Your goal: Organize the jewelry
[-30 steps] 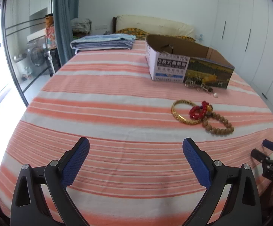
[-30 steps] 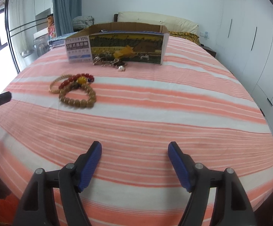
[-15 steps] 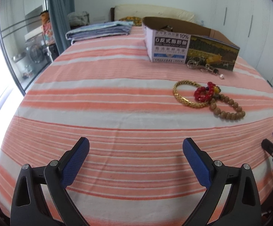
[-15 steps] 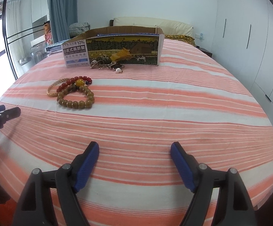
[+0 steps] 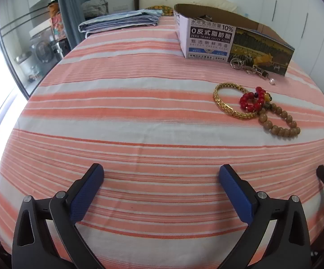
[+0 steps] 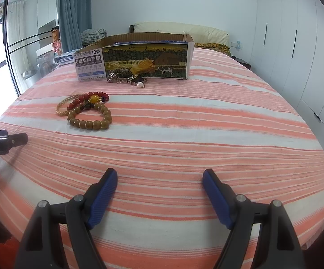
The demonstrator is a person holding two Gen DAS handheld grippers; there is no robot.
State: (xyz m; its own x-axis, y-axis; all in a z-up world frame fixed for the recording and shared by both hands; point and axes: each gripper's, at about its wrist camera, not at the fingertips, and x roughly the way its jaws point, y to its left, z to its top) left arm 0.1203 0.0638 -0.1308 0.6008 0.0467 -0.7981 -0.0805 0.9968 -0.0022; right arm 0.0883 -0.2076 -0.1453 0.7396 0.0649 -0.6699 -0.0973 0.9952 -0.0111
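Left wrist view: we see the jewelry heaped on the striped bed, both claws empty.

A gold bangle, a red bead bracelet and a brown bead bracelet lie overlapping, near a metal keyring cluster that sits just in front of the open cardboard box. Our left claw hangs wide apart above the sheet, well short of the pile. Our right claw is also spread wide, holding nothing. Folded bedding lies at the far corner.
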